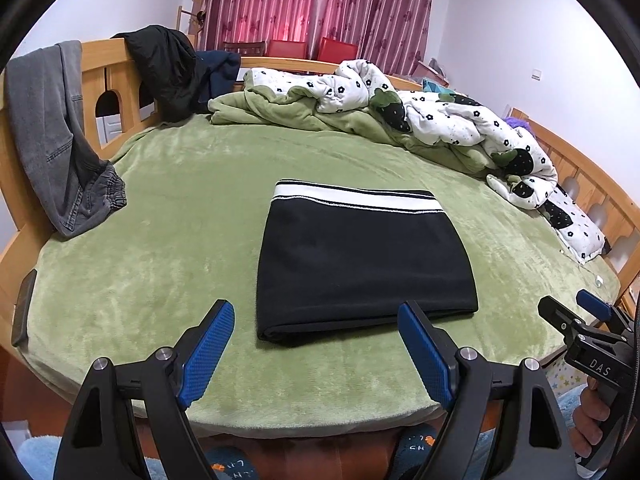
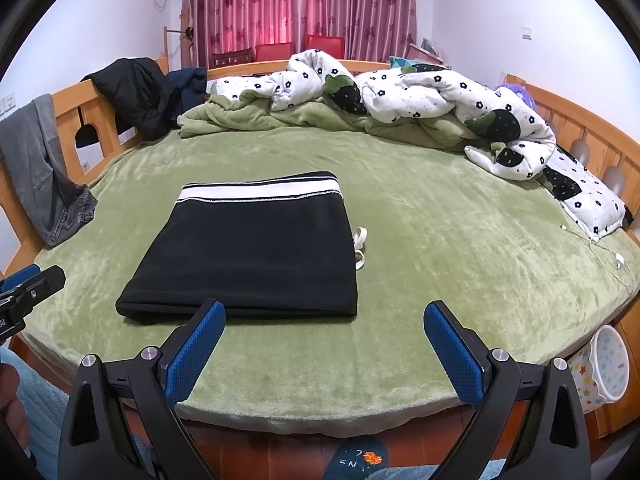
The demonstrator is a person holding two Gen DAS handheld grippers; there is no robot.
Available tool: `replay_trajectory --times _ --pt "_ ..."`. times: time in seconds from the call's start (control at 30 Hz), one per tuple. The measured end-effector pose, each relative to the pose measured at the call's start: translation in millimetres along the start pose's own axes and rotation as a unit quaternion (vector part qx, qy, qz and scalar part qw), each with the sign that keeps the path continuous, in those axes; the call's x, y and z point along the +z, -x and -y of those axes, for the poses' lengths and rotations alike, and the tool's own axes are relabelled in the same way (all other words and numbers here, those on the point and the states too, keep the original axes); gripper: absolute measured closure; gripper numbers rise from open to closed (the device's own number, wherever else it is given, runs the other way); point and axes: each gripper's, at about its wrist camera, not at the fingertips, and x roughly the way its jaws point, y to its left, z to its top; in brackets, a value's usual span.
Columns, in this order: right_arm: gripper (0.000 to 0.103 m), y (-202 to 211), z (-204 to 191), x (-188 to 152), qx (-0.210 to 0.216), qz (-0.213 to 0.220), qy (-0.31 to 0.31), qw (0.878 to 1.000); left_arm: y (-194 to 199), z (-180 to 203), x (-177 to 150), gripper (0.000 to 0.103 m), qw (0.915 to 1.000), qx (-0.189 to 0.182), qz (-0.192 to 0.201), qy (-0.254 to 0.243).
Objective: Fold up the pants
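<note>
The black pants [image 1: 362, 264] lie folded into a flat rectangle on the green bed cover [image 1: 160, 264], white-striped waistband at the far side. They also show in the right wrist view [image 2: 248, 256], with a white drawstring [image 2: 360, 248] sticking out at the right edge. My left gripper [image 1: 316, 322] is open and empty, held just before the fold's near edge. My right gripper [image 2: 324, 320] is open and empty, near the fold's near right corner. The right gripper also shows at the right edge of the left wrist view [image 1: 576, 312].
A rumpled white flowered quilt [image 2: 440, 96] and green blanket lie along the far and right sides. Grey jeans [image 1: 52, 140] and a black jacket [image 1: 168, 68] hang on the wooden bed frame at left. A white cable [image 2: 608, 252] lies at the right. A star-patterned bucket [image 2: 608, 364] stands beside the bed.
</note>
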Motion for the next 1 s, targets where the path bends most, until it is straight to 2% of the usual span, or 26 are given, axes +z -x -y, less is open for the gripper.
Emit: replay_trajectory --times 1.0 --pt "0.005 2.4 -2.2 -0.4 -0.002 0.003 0.0 1.0 -0.1 -1.6 0.3 0.02 1.0 -0.001 0.0 0.0"
